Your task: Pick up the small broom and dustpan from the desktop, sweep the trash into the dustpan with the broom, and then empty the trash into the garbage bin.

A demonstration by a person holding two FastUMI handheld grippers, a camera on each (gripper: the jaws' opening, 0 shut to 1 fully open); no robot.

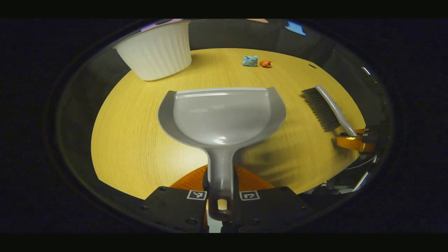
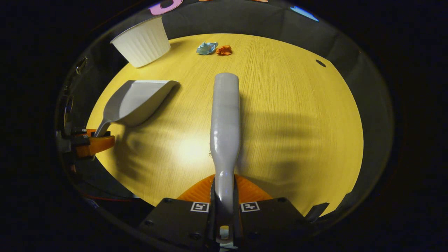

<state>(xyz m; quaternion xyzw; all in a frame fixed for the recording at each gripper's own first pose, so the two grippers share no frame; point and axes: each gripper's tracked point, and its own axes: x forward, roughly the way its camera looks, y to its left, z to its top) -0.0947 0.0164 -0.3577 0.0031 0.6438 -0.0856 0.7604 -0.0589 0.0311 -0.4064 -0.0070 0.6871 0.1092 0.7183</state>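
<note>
While no readable writing shows beyond small square markers on both grippers, the left gripper (image 1: 221, 196) clamps the grey dustpan (image 1: 221, 115) by its handle above the table (image 1: 133, 140). The right gripper (image 2: 224, 206) grips the pale-backed broom (image 2: 225, 115). Blue trash (image 2: 206, 48) and orange trash (image 2: 224, 50) lie near the far edge, beside the white ribbed bin (image 2: 143, 42).

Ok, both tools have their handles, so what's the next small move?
Probably carry both forward toward the far edge of the table. The left tool grips the dustpan and the right tool grips the broom, while the blue scrap and orange scrap lie well ahead of both, beside the white bin.
</note>
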